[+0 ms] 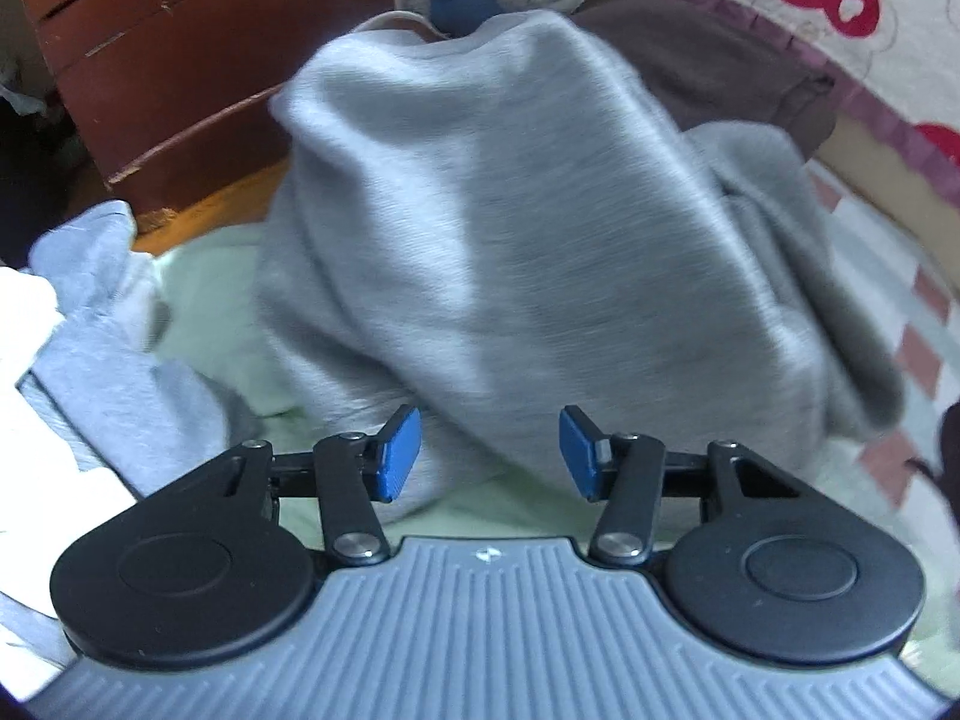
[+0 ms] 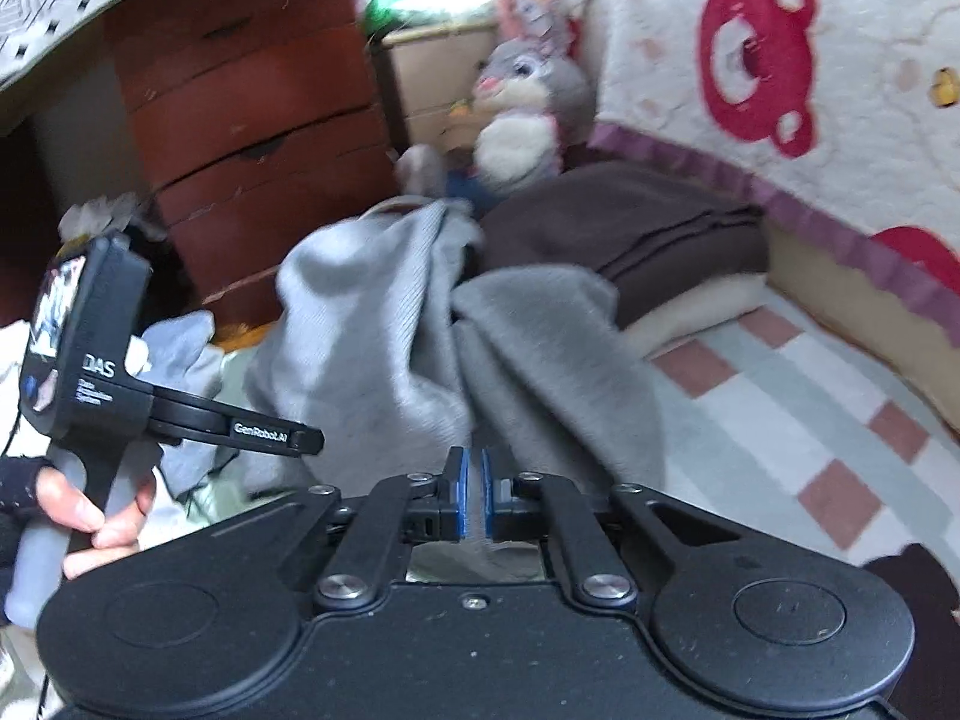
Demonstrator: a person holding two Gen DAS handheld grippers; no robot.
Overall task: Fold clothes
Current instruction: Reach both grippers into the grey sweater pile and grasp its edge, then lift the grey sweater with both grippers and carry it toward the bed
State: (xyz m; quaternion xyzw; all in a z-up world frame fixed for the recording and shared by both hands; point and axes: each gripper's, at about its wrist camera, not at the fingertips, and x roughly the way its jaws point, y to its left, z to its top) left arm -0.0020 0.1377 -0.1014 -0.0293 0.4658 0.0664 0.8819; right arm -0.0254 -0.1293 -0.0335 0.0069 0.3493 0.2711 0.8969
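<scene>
A grey sweatshirt-like garment (image 1: 510, 228) is bunched up in a heap on the bed, right in front of both grippers. My left gripper (image 1: 489, 456) is at its near edge, its blue pads (image 1: 399, 453) well apart. The cloth lies between them, but neither pad presses on it. In the right wrist view the same grey garment (image 2: 384, 324) rises in folds. My right gripper (image 2: 474, 495) has its blue pads almost together, pinching a thin strip of the grey fabric at the near hem.
A brown wooden drawer chest (image 2: 252, 120) stands behind left. A plush rabbit (image 2: 528, 102) and a folded brown blanket (image 2: 648, 234) lie beyond the garment. More pale clothes (image 1: 96, 312) lie left. A person's hand (image 2: 78, 498) holds the left device. A chequered sheet (image 2: 810, 420) covers the right.
</scene>
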